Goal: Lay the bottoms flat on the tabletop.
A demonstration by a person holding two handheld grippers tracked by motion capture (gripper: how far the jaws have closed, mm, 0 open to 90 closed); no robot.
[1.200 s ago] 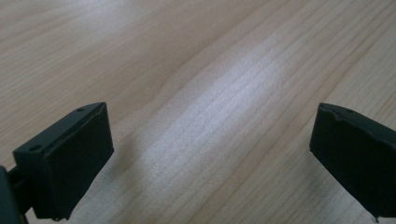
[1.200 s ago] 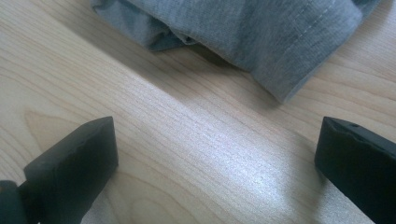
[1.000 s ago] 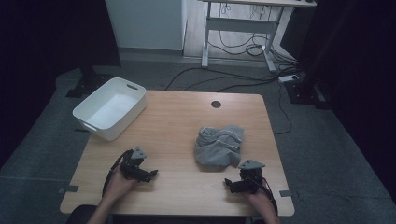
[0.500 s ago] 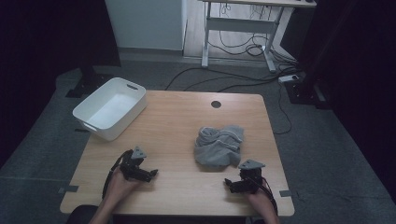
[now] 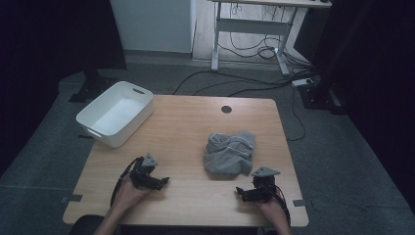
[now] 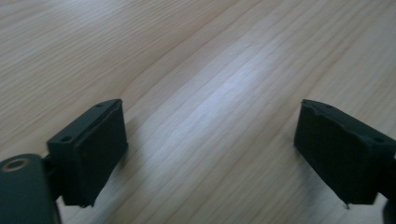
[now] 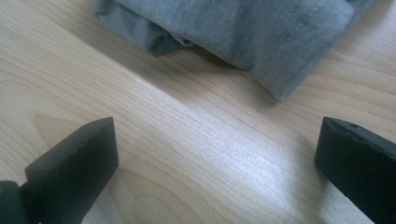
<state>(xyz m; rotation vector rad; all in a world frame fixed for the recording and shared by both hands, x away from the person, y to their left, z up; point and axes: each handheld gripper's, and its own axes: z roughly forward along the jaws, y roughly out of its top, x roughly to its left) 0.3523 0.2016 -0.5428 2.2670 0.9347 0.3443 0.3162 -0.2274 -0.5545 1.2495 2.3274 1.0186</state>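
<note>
Grippers parked near the table's front edge, left gripper [image 5: 164, 180] gaping wide though just narrowing slightly, right gripper [image 5: 238, 191] spread wide too, both empty. Probably gearing up to grab the grey garment [image 5: 229, 152]; reaching the right one forward onto its near edge next, likely heading for the white bin [image 5: 115, 113].

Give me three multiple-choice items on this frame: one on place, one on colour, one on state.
1. Where does the white plastic bin sit?
A. far left corner of the wooden table
B. near right corner
C. on the floor

2. What colour is the crumpled cloth?
A. red
B. grey
C. yellow

3. How do the right tongs stand?
A. shut on the cloth
B. shut on nothing
C. open, over bare wood

Key: 1 A, the high view shows the bin overhanging the far left edge. 2 B, grey fabric in the high view and the right gripper view. 3 C, jaws wide apart, the cloth lying beyond them.
</note>
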